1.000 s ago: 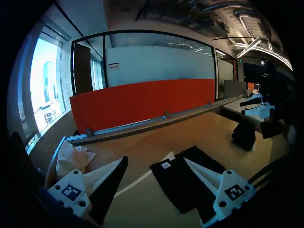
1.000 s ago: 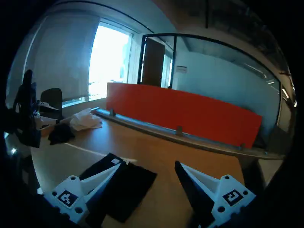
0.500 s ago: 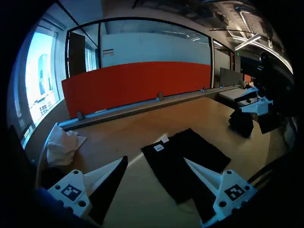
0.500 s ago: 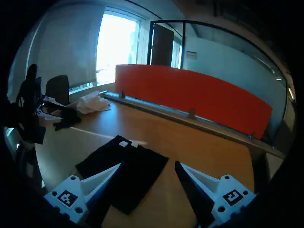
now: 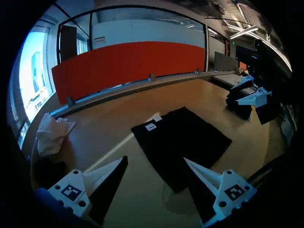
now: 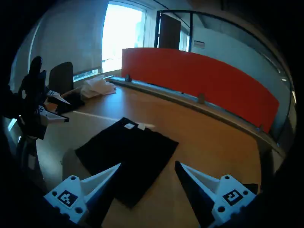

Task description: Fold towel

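- The black towel (image 5: 182,142) lies spread flat on the table (image 5: 110,121), with a white tag (image 5: 151,127) near its far edge.
- My left claw (image 5: 155,158) hangs over the towel's near side, its jaws wide apart and holding nothing.
- My right claw (image 6: 147,163) hovers at the towel's edge from the other side, also spread open and empty.
- In the left gripper view, my right claw also shows far off on the right, beside a dark bundle (image 5: 239,108).
- A crumpled white cloth (image 5: 49,131) sits well apart from the towel, at the table's left end.
- A red divider (image 5: 129,64) runs along the table's far side.
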Motion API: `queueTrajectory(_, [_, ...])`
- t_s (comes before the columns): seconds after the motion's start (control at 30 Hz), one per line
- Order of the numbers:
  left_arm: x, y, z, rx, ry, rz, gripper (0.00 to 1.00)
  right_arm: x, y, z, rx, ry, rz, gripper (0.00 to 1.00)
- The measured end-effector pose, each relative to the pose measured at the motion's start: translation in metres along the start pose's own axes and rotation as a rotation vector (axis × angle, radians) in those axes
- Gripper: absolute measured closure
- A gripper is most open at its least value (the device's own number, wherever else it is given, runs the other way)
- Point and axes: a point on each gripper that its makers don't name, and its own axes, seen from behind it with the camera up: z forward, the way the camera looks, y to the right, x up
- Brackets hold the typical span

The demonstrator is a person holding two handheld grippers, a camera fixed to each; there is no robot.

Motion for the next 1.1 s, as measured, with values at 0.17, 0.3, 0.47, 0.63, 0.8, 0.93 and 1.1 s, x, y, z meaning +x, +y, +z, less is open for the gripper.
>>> queueTrajectory(0.17, [-0.016,0.006,0.010,-0.016,-0.031,0.000,0.02,-0.017,-0.005,0.011,0.013,-0.029,-0.012,0.01])
queueTrajectory(0.3, [-0.030,0.011,0.018,-0.032,-0.060,0.001,0.02,-0.032,-0.012,0.018,0.024,-0.054,-0.020,0.01])
queueTrajectory(0.47, [-0.050,0.020,0.027,-0.057,-0.103,0.016,0.02,-0.054,-0.021,0.026,0.039,-0.093,-0.028,0.01])
queueTrajectory(0.63, [-0.068,0.028,0.036,-0.082,-0.144,0.031,0.03,-0.078,-0.027,0.031,0.052,-0.133,-0.031,0.01])
queueTrajectory(0.8, [-0.084,0.036,0.042,-0.106,-0.180,0.037,0.02,-0.098,-0.033,0.034,0.069,-0.168,-0.034,0.01])
queueTrajectory(0.93, [-0.094,0.042,0.046,-0.123,-0.203,0.046,0.02,-0.110,-0.036,0.038,0.084,-0.191,-0.043,0.01])
queueTrajectory(1.1, [-0.108,0.052,0.050,-0.158,-0.237,0.063,0.02,-0.126,-0.039,0.043,0.101,-0.222,-0.054,0.01])
